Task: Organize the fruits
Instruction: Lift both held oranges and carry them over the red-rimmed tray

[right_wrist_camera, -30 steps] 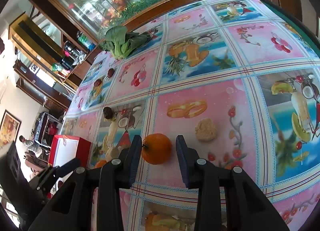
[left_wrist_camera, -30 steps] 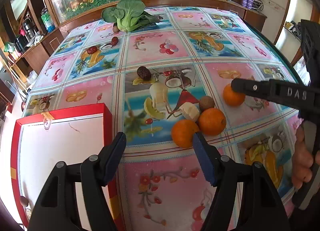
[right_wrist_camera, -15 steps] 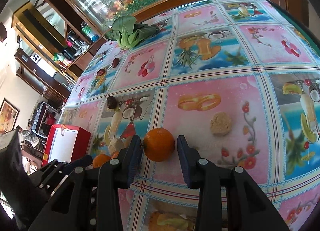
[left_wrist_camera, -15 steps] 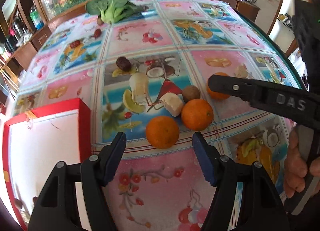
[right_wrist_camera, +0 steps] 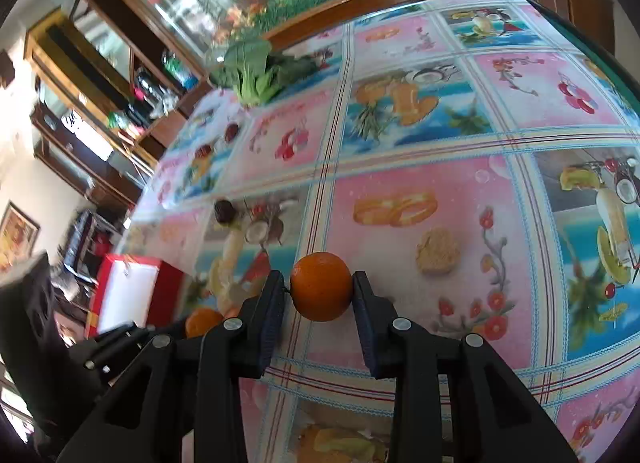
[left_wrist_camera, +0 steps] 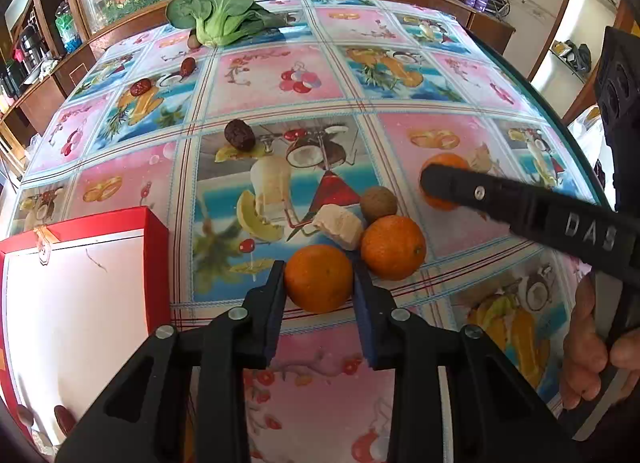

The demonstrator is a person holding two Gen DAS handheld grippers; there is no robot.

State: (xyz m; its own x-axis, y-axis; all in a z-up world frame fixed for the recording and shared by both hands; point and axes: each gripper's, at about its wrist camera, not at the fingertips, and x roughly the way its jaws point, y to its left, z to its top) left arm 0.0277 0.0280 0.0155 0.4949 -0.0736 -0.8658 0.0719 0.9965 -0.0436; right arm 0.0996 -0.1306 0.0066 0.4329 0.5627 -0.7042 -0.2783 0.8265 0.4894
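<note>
Gripping a round orange fruit (left_wrist_camera: 318, 278), the left tool (left_wrist_camera: 319, 283) has just been closing and now has both blue pads against the fruit's sides, lower centre of the left wrist view. Just right of it a second orange (left_wrist_camera: 393, 247) touches a pale cream chunk (left_wrist_camera: 339, 225) and a small brown kiwi-like fruit (left_wrist_camera: 378, 203). Red-edged open box with white inside (left_wrist_camera: 76, 303) sits at lower left on the fruit-print tabletop (left_wrist_camera: 276, 75). Dark brown date-like fruit (left_wrist_camera: 239, 135) lies left of centre; green leafy cabbage (left_wrist_camera: 222, 21) at the top.

Right tool (right_wrist_camera: 319, 289) is narrowed onto a third orange (right_wrist_camera: 321, 286), centre of the right wrist view, pads pressed to both sides, fruit resting on the pink square of the cloth. Beige crumbly lump (right_wrist_camera: 438, 250) lies just right of it, apart. A hand (left_wrist_camera: 596, 359) holds that tool's handle at the right edge of the left view.
</note>
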